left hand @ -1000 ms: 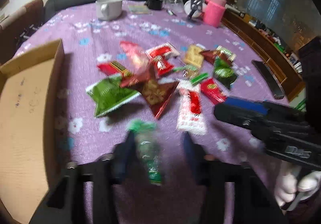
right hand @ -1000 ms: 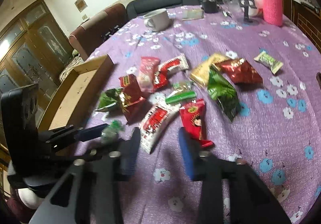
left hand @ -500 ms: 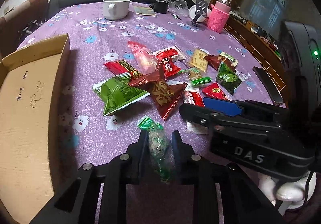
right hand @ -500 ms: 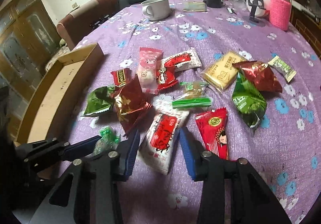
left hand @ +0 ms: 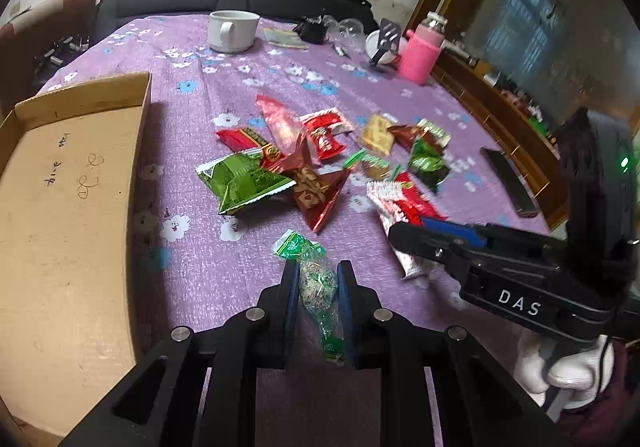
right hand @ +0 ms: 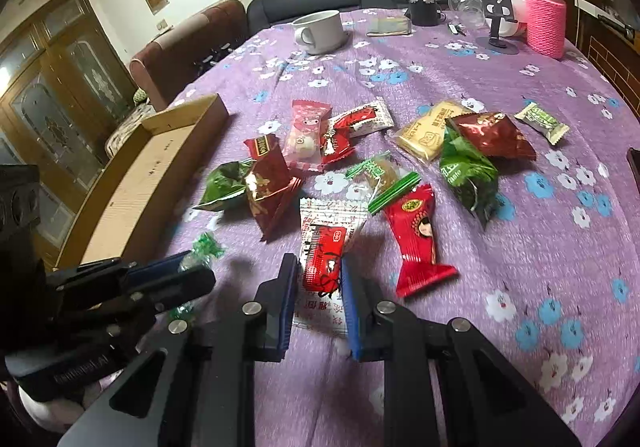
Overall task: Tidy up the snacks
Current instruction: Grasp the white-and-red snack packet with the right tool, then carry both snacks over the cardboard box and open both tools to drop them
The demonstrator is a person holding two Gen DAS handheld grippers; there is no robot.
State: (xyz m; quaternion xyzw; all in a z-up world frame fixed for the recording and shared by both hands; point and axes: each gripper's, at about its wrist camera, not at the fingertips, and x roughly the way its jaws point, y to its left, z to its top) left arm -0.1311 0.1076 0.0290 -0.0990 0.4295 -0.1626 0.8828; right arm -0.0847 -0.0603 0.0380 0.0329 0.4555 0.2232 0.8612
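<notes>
The left tongs (left hand: 318, 279) are clamped on one small green-wrapped candy (left hand: 316, 283), held just above the purple cloth of the tabletop (right hand: 460, 79) near its front edge. One twisted end of the wrapper sticks out ahead of the fingers. The right tongs (right hand: 320, 275) stand around one white packet with a red label (right hand: 326, 247), one blue pad on each side of it; the pads are close to the packet, but I cannot tell whether they press it already.

In the middle of the tabletop I count about twelve more snack packets lying loose:
- two green bags, one on the left (right hand: 222, 187) and one on the right (right hand: 468, 171);
- two dark red foil bags (right hand: 270, 187);
- one long red packet (right hand: 418, 239), just to the right of the white one;
- one pink packet (right hand: 306, 135);
- one yellow biscuit pack (right hand: 432, 129).

The others are small and partly overlap.

One open cardboard box (left hand: 60, 183) sits at the left edge of the tabletop. At the far edge there is one white mug (right hand: 320, 31) and one pink bottle (right hand: 545, 21).
</notes>
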